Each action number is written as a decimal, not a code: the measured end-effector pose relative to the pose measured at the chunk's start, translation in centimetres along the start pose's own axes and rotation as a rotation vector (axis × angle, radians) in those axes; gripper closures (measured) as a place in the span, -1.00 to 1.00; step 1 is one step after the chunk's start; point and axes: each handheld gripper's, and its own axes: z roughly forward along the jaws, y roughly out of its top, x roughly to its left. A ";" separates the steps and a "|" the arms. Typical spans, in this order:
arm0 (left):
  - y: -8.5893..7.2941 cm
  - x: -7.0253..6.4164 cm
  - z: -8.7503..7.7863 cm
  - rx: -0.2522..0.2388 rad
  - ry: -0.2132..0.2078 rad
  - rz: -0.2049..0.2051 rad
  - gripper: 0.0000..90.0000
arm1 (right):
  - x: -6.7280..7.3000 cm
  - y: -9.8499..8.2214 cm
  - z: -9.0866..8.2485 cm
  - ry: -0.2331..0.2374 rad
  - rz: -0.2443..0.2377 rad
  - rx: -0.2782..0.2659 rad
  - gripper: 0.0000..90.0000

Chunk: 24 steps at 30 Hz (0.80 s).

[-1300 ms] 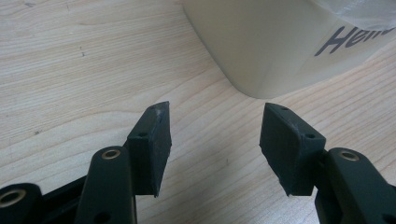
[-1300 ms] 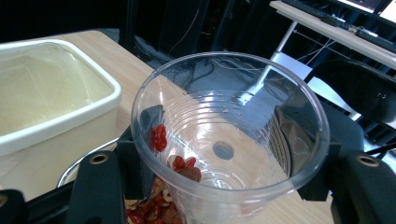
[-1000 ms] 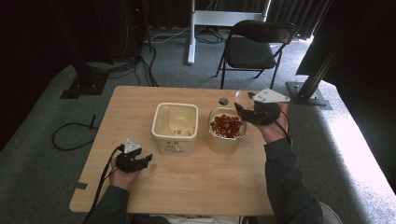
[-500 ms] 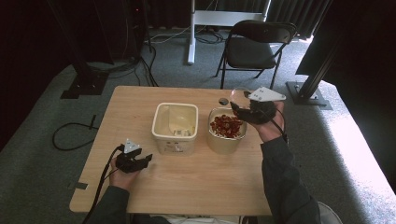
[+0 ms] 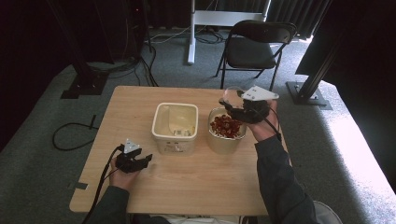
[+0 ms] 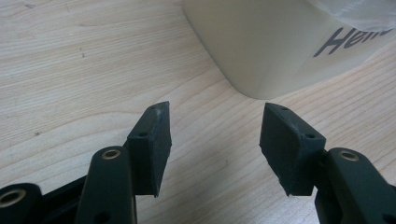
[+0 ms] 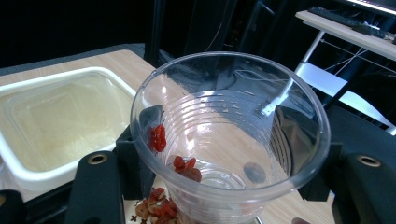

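Note:
My right gripper (image 5: 232, 106) is shut on a clear plastic cup (image 5: 230, 94), held tilted above the far rim of a round cream tub (image 5: 224, 144). That tub holds red dried berries (image 5: 225, 125). In the right gripper view the black fingers (image 7: 140, 154) press the sides of the cup (image 7: 229, 116), and a few berries (image 7: 159, 137) cling inside it. A square cream tub (image 5: 175, 106) stands just left of the round one and looks nearly empty. My left gripper (image 5: 140, 161) rests on the table in front of it, open, with bare wood between its pads (image 6: 154, 144) and the square tub's wall (image 6: 261, 46) just ahead.
The wooden table (image 5: 187, 196) has free surface in front of both tubs and at its left. Behind it on the grey carpet stand a black folding chair (image 5: 254, 46) and a white desk leg (image 5: 191, 32). Cables (image 5: 70, 135) lie on the floor at the left.
My right gripper has edged slightly left with the cup, over the round tub. The left gripper has stayed where it was.

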 end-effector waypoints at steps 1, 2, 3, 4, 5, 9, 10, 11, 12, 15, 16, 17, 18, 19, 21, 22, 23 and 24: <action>0.0 0.0 0.0 -0.001 0.000 -0.001 -0.02 | 0.1 0.0 0.1 0.003 0.001 -0.002 -0.22; 0.0 0.0 0.0 -0.002 0.000 -0.002 -0.02 | 0.2 0.1 0.1 0.004 -0.001 -0.001 -0.22; 0.0 0.0 0.0 -0.003 0.000 -0.002 -0.02 | 0.2 0.2 0.2 0.008 -0.003 -0.004 -0.22; 0.0 0.0 0.0 -0.002 0.000 -0.001 -0.02 | 0.3 0.2 0.2 0.011 0.000 -0.004 -0.22; 0.0 0.0 0.0 -0.001 0.000 -0.001 -0.02 | 0.4 0.3 0.3 0.013 -0.003 -0.005 -0.22; 0.0 0.0 0.0 -0.002 0.000 0.000 -0.02 | 0.7 0.6 0.5 0.021 -0.005 -0.011 -0.23; 0.0 0.0 0.0 -0.002 0.000 -0.001 -0.02 | 0.8 0.6 0.5 0.025 -0.007 -0.014 -0.23; 0.0 0.0 0.0 -0.003 0.000 -0.002 -0.02 | 0.8 0.7 0.6 0.026 -0.008 -0.013 -0.23; 0.0 0.0 0.0 -0.002 0.000 -0.002 -0.02 | 0.9 0.7 0.6 0.027 -0.008 -0.013 -0.23; 0.0 0.0 0.0 -0.001 0.000 0.000 -0.02 | 1.2 0.8 0.8 0.035 -0.010 -0.015 -0.23; 0.0 0.0 0.0 -0.001 0.000 0.000 -0.02 | 1.2 0.9 0.9 0.037 -0.010 -0.014 -0.23; 0.0 0.0 0.0 -0.002 0.000 0.000 -0.02 | 1.3 0.9 0.9 0.039 -0.012 -0.017 -0.23; 0.0 0.0 0.0 -0.001 0.000 0.000 -0.02 | 1.4 0.9 1.0 0.042 -0.012 -0.018 -0.23; 0.0 0.0 0.0 0.000 0.000 0.001 -0.02 | 1.5 1.0 1.0 0.046 -0.011 -0.019 -0.23; 0.0 -0.1 0.0 0.000 -0.002 -0.001 -0.02 | 1.6 1.1 1.1 0.049 -0.011 -0.020 -0.23; 0.0 -0.1 0.0 0.000 -0.001 0.001 -0.02 | 1.7 1.1 1.1 0.052 -0.011 -0.021 -0.23; 0.0 -0.1 0.0 0.001 -0.001 0.001 -0.02 | 1.9 1.2 1.3 0.058 -0.012 -0.024 -0.23; 0.0 -0.1 0.0 0.001 -0.002 0.002 -0.02 | 2.0 1.3 1.3 0.062 -0.012 -0.024 -0.23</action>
